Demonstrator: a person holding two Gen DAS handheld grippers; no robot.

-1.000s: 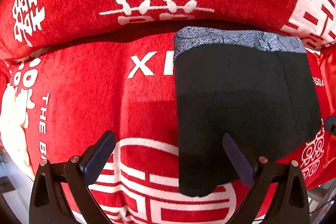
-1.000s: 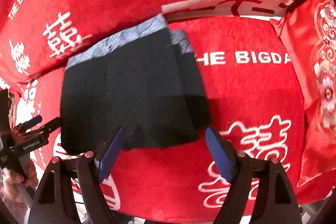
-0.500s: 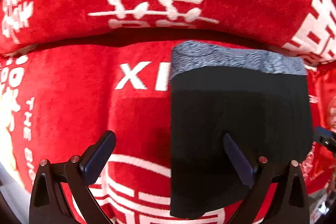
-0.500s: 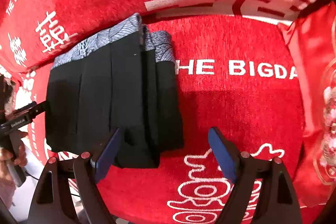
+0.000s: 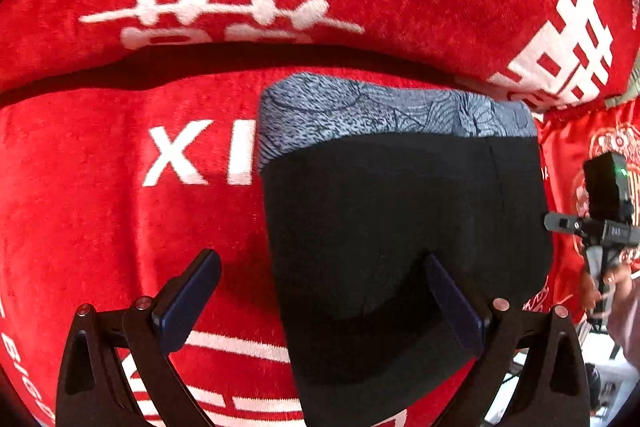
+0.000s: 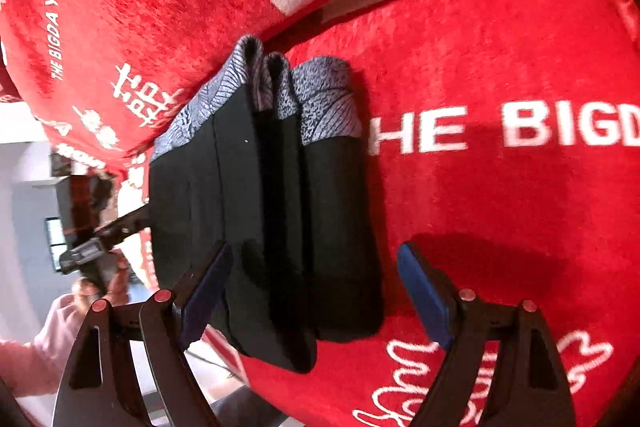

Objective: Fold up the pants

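The pants (image 5: 400, 227) lie folded into a thick rectangular bundle on a red plush cover (image 5: 120, 207), a velvety nap woven with white double-happiness characters and block lettering. The cloth of the pants is matte black and smooth, topped by a grey-blue waistband (image 5: 380, 111) printed with fine leaf-vein lines. From the right wrist view the bundle (image 6: 280, 227) shows its stacked layers edge-on: three or four black folds side by side, the patterned waistband (image 6: 320, 99) curling over at the far end, where it sits against the foot of a rounded red cushion (image 6: 140, 7) of the same fuzzy fabric.

The left tool (image 5: 320, 291) hovers with its jaws spread wide, gripping nothing; its flat dark-blue pads (image 5: 188, 299) sit on black angular arms with small silver rivets, one pad over bare red cover, the other in front of the black cloth. The right tool (image 6: 316, 291) is likewise spread wide and empty-handed, the near end of the bundle lying between its blue pads (image 6: 424, 295). A shinier red satin cushion (image 5: 580, 139) with embroidery lies just beyond the pants on the right side
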